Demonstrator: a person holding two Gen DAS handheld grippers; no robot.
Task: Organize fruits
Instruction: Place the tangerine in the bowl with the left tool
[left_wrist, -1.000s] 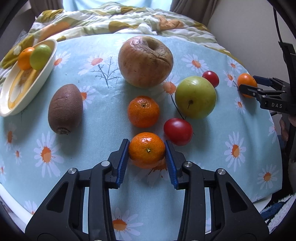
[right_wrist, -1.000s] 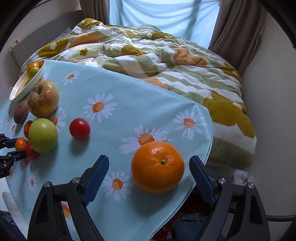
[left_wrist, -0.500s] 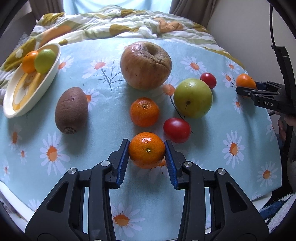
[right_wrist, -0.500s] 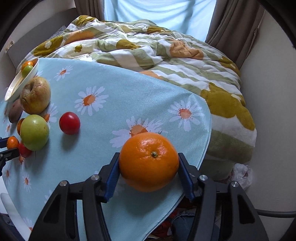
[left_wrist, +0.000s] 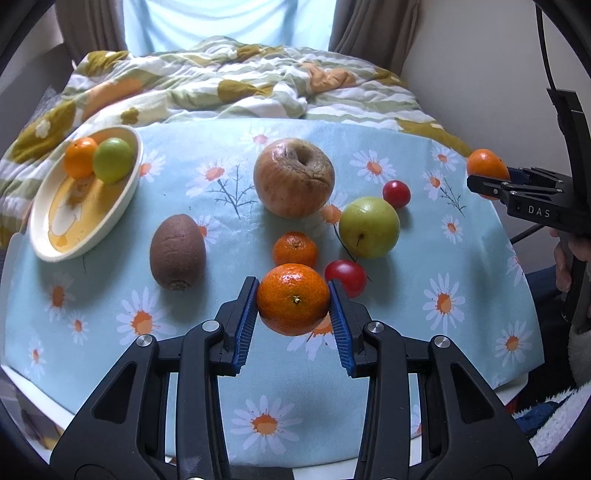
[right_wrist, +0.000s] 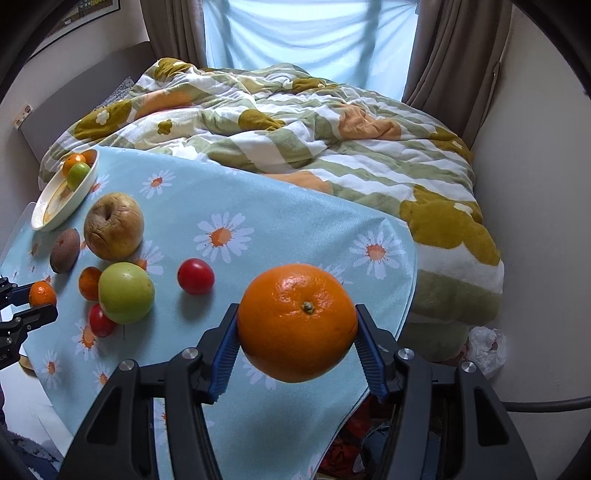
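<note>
My left gripper (left_wrist: 292, 317) is shut on a small mandarin (left_wrist: 293, 299) and holds it above the daisy tablecloth. My right gripper (right_wrist: 297, 345) is shut on a large orange (right_wrist: 297, 322), lifted near the table's right edge; it also shows in the left wrist view (left_wrist: 487, 168). On the cloth lie a wrinkled brown apple (left_wrist: 294, 177), a green apple (left_wrist: 369, 226), a kiwi (left_wrist: 177, 251), another mandarin (left_wrist: 294, 249) and two red tomatoes (left_wrist: 345, 277) (left_wrist: 396, 193). A white oval dish (left_wrist: 59, 236) at the far left holds an orange and a green fruit.
A rumpled striped quilt (right_wrist: 295, 122) on a bed lies behind the table. The table edge drops off at the right (right_wrist: 406, 295). A wall stands to the right, curtains and a window at the back.
Both grippers have risen with their fruit. The right gripper closed on the large orange and lifted it off the cloth; the left lifted the mandarin.
</note>
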